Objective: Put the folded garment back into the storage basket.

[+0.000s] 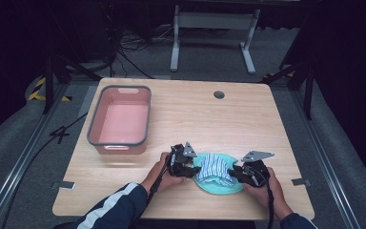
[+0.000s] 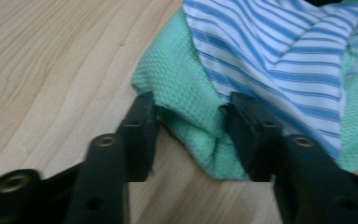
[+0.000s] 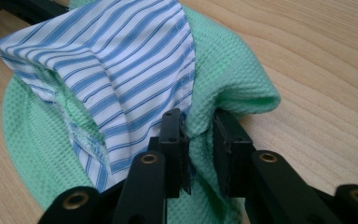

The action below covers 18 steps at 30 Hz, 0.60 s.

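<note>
The green cloth [image 1: 218,187] is lying near the front edge of the table [image 1: 248,119], w/ a striped cloth [image 1: 217,167] bunched on top. The left gripper [image 2: 191,122] is pinching the green cloth's edge – a fold is sitting between its pads. The right gripper [image 3: 199,135] is clamping a green fold on the opposite side, jaws nearly together. A pink bin [image 1: 120,119] is standing well apart, at the table's left.
</note>
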Tool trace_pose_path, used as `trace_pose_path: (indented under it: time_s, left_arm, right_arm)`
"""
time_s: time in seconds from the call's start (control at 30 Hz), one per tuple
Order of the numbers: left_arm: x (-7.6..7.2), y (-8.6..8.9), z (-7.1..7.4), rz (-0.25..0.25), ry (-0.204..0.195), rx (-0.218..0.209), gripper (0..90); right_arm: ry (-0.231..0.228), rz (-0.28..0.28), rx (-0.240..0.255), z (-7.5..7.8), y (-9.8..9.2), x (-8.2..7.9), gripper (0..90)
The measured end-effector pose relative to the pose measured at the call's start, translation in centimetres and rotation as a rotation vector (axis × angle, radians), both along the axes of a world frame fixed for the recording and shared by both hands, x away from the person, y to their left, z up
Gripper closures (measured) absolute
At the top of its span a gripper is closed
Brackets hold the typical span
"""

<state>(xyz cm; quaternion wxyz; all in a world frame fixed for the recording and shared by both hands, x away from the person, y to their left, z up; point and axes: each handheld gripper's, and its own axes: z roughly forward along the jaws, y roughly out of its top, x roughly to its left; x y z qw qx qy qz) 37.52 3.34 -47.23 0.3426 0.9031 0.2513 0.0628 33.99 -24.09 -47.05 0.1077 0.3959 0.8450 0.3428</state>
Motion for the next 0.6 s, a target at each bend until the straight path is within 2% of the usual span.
trace_pose_path:
  time_s: [0.07,0.1,0.17,0.3,0.47,0.6]
  left_arm:
    - [0.04,0.04,0.01,-0.007,0.004,-0.006,63.9]
    - [0.13,0.11,-0.05,-0.014,0.019,-0.027,68.0]
    - [0.23,0.21,-0.09,-0.016,0.025,-0.036,69.8]
    - [0.32,0.33,-0.13,-0.024,0.053,-0.057,79.2]
    - [0.32,0.28,0.12,-0.038,0.058,-0.056,82.1]
    - [0.19,0.29,0.66,-0.044,0.036,-0.047,82.2]
  right_arm:
    - [0.001,-0.002,0.004,-0.01,0.01,-0.11,77.8]
    - [0.000,-0.006,0.005,-0.03,0.03,-0.24,78.8]
    - [0.000,-0.004,0.005,-0.03,0.02,-0.25,79.2]
    - [-0.006,-0.008,0.008,0.07,0.05,-0.40,81.6]
    - [-0.013,0.003,0.012,0.26,-0.09,-0.49,82.9]
    - [-0.025,0.004,0.017,0.56,-0.14,-0.59,82.9]
